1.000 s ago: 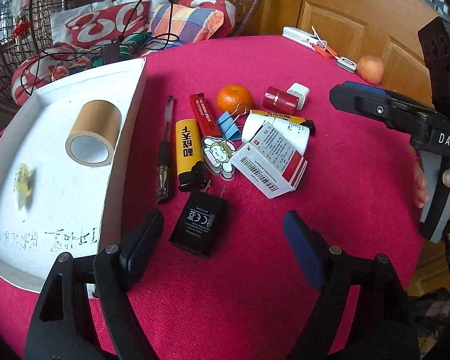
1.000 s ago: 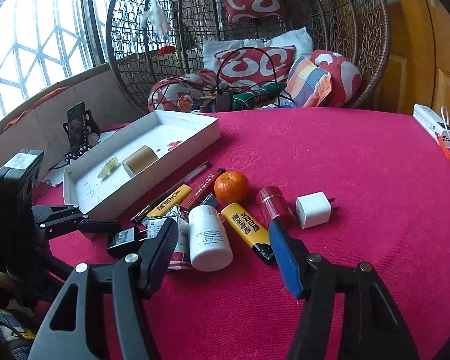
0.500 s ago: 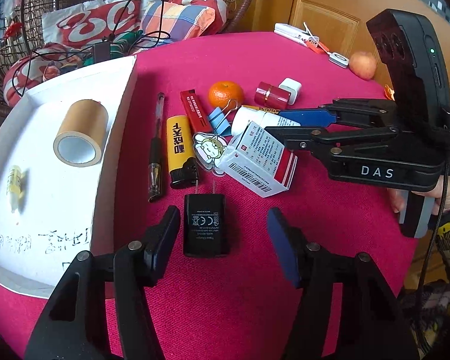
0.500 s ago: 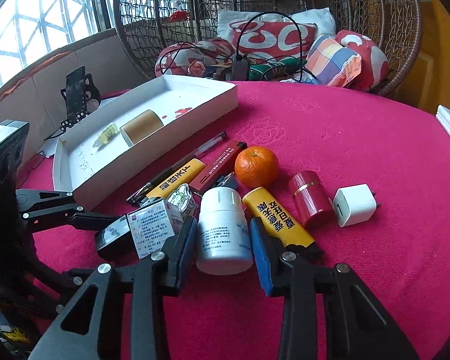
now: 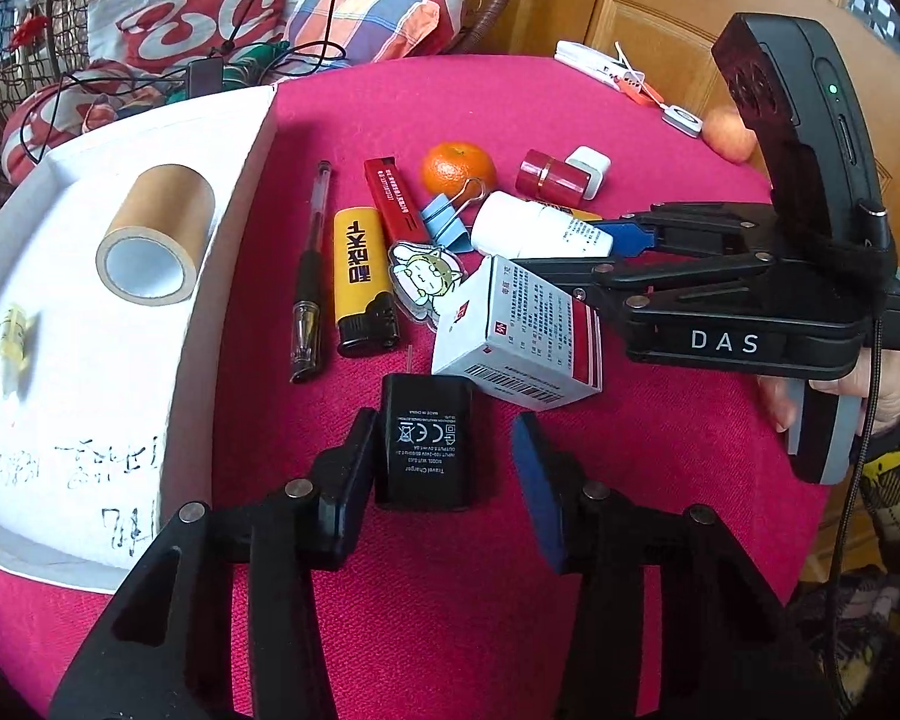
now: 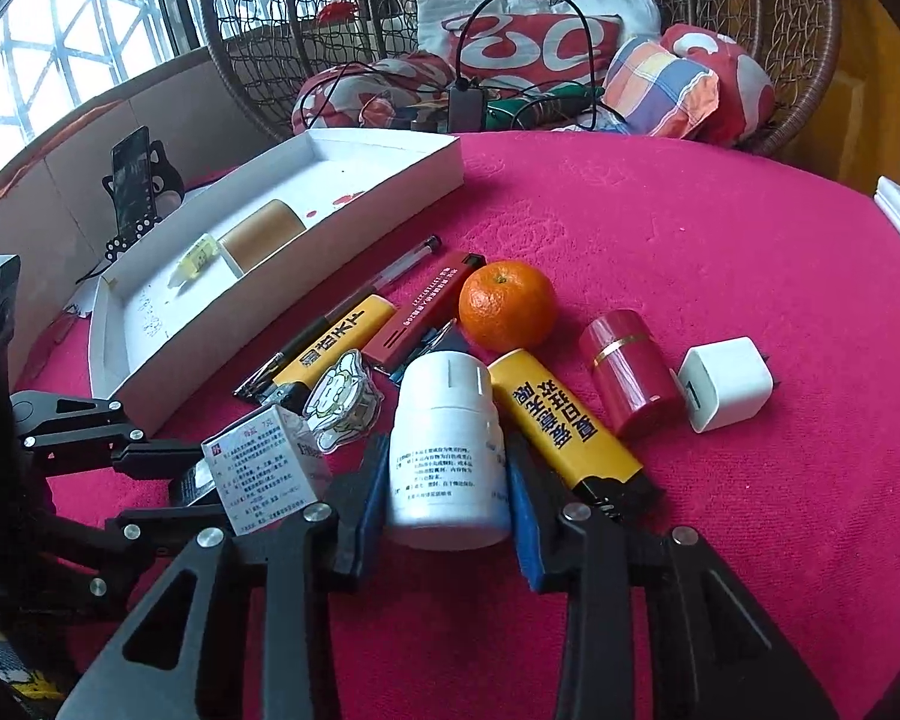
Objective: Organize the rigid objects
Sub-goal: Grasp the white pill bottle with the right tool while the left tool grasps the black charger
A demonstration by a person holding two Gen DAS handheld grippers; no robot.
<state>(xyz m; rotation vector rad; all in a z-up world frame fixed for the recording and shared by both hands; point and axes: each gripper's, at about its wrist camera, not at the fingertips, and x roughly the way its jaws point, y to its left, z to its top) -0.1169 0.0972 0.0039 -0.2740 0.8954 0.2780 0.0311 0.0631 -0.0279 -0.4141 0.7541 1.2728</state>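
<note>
The right hand-held gripper [image 6: 447, 483] sits low in the right wrist view with its blue-padded fingers [image 6: 525, 525] against both sides of a white pill bottle [image 6: 447, 450], which lies on the red table [image 6: 720, 252]; whether they press it firmly cannot be told. Just right of the bottle lies a yellow lighter [image 6: 561, 429], and beyond it an orange [image 6: 507, 305], a red cylinder [image 6: 630, 378] and a white charger cube [image 6: 727, 383].

In the left wrist view, the left hand-held gripper [image 5: 450, 462] stands apart around a black charger [image 5: 427, 441] in the lower centre: the left finger touches its side, while the right finger is clear of it. A small white and red box [image 5: 519, 339] sits just beyond the charger, touching the right gripper's arm. At the left of the frame, a white tray [image 5: 210, 312] holds a roll of brown tape [image 5: 156, 243] and a small yellow item [image 5: 13, 336]. A pen [image 5: 311, 276] and a second yellow lighter [image 5: 360, 276] lie between the tray and the box.
</note>
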